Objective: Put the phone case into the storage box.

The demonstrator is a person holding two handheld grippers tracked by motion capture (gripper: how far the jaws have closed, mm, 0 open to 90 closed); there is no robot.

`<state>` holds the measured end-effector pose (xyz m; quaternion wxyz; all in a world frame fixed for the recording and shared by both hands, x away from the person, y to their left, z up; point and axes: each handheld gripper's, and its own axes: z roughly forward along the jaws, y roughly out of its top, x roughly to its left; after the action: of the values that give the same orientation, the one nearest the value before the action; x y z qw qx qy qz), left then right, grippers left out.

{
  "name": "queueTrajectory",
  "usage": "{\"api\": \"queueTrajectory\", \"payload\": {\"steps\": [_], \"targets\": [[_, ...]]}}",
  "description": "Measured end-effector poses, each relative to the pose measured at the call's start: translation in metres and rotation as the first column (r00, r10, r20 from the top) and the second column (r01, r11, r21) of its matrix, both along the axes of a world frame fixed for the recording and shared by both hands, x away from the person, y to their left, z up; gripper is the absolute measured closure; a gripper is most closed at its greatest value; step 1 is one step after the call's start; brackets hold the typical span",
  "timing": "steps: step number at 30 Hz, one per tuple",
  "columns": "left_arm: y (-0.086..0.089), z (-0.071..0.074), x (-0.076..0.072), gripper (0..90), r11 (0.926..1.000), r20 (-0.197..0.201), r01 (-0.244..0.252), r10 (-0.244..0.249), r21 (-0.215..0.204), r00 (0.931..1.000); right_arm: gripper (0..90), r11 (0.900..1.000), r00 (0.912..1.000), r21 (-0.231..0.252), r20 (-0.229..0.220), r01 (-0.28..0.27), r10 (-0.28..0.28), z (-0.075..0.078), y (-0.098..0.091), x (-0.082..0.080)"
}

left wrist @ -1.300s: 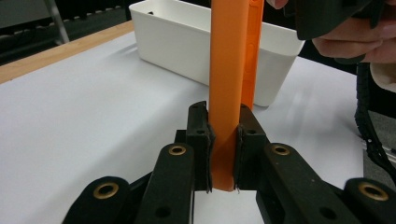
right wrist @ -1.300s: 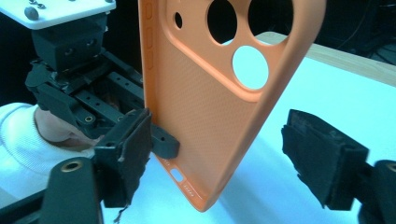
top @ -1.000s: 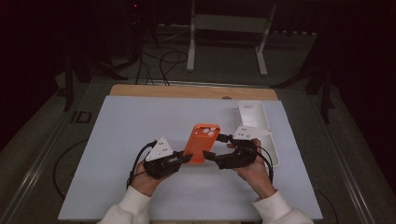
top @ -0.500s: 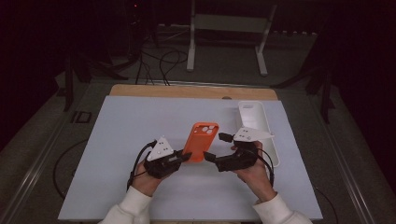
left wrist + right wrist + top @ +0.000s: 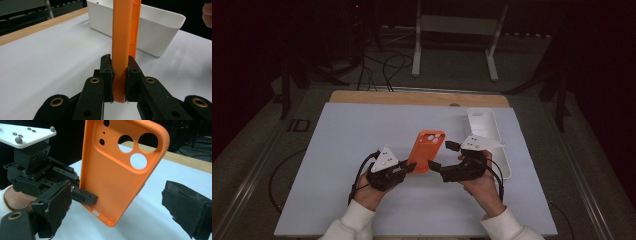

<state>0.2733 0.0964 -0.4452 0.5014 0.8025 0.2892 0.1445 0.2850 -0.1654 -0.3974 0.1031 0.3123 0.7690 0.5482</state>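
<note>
Standing on edge above the pale surface [image 5: 337, 150], an orange phone case [image 5: 428, 150] is pinched at its lower end by the left gripper [image 5: 408, 168], whose jaws press on the case's two faces. In the left gripper view the case [image 5: 122, 50] rises as a narrow, smooth, rounded strip between the two black pads, with moulded button bumps along its side edge. In the right gripper view the same case [image 5: 117, 175] shows its hollow inner face: soft-looking, matte, finely dotted, with rounded corners, three large round holes in a raised camera block near the top, a few smaller holes beside them and a small slot at the bottom edge.

The right gripper [image 5: 439, 156] has just been opening; its jaws are spread wide, one to each side of the case, and neither worn, rough black pad touches it. Both grippers are black, jointed, with brass-coloured rivets, and each carries a flat three-cornered plate on top.

A white plastic tray [image 5: 502, 150], long, rectangular, with smooth upright walls and rounded corners, lies on the surface just beyond the right hand [image 5: 484, 182]. What can be seen of its inside looks bare. A wooden strip [image 5: 362, 96] edges the far side of the surface.
</note>
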Motion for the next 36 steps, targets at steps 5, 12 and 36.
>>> {"api": "queueTrajectory", "payload": {"steps": [5, 12, 36], "targets": [[-0.0020, -0.0012, -0.0001, 80.6, 1.0000, -0.002, -0.002, 0.002, 0.008, 1.0000, 9.0, 0.9999, 0.9999, 0.007, -0.005, 0.012, -0.012, 0.0009, 0.0018, 0.0011], [-0.0038, -0.0023, -0.0003, 80.6, 0.9999, 0.000, -0.007, 0.007, 0.014, 1.0000, 8.4, 0.9995, 0.9997, 0.020, -0.009, 0.023, -0.023, 0.0024, 0.0031, 0.0024], [-0.0073, -0.0051, -0.0009, 80.6, 0.9989, 0.001, -0.030, 0.030, 0.035, 0.9996, 7.9, 0.9962, 0.9957, 0.037, -0.052, 0.078, -0.076, 0.0048, 0.0075, 0.0082]]}}
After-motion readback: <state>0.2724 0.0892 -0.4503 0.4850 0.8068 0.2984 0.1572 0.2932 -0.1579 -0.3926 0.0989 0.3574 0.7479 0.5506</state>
